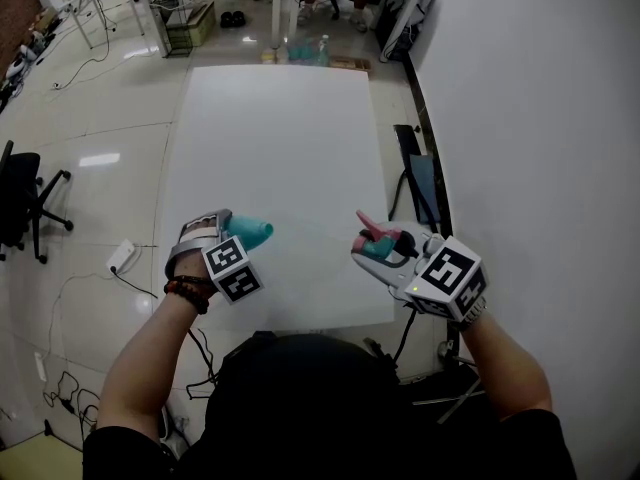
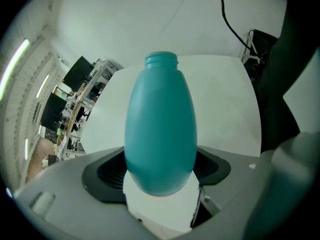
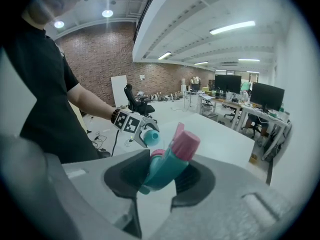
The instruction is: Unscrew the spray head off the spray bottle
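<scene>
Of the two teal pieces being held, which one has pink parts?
The spray head in the right hand-held gripper: its nozzle and trigger are pink. The bottle in the left hand-held gripper is plain teal, with an open neck.

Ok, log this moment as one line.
left gripper: shut on bottle | right gripper: shut on spray head | bottle neck: bare | status: unscrewed, parts apart

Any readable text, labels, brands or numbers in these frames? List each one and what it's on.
No text can be read in any view.
Bottle: plain teal, no label shows.
Spray head: teal and pink, no print shows.
Marker cubes: black-and-white square patterns only, no letters or digits.
Monitors in the background: too small and blurred to read.
</scene>
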{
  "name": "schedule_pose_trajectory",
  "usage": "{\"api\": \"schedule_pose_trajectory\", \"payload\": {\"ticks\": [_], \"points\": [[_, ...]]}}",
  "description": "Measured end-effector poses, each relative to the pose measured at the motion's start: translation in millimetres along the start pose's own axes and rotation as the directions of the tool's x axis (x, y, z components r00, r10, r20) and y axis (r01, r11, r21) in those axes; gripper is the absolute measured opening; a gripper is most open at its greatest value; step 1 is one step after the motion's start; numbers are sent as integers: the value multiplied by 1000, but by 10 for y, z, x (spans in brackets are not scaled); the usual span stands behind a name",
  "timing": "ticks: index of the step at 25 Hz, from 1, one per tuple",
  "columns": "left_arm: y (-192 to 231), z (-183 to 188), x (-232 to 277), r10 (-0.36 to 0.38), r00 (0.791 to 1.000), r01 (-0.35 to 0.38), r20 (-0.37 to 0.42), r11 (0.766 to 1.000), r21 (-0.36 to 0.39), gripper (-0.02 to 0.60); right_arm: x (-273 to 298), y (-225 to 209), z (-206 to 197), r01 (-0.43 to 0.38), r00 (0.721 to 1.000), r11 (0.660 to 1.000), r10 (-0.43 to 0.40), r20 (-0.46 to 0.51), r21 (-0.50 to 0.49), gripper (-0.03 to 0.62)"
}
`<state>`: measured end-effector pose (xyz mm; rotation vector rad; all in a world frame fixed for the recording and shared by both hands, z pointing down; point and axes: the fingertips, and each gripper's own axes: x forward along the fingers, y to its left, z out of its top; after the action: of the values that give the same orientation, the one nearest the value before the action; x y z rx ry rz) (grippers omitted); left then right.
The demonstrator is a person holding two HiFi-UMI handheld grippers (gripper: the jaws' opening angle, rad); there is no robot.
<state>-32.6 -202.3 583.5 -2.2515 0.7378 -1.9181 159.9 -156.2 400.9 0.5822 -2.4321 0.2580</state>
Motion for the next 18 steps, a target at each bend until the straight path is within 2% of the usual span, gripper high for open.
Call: {"api": "schedule_pose_trajectory", "payload": {"ticks": [3,8,18], "points": [[-16,27,2,-33,998,39,55,993,-110,422,25,-66,-71,17,1000,999,-17,5,45,120],[-22,46,11,-41,987,81,153,961,-265,422,128,-149,-194,54,998,991,-57,16,121,120],[-121,167,34,-52,963,156,264,907,-390,423,396,-212,-339,88,995,975,-95,26,204,120]]}}
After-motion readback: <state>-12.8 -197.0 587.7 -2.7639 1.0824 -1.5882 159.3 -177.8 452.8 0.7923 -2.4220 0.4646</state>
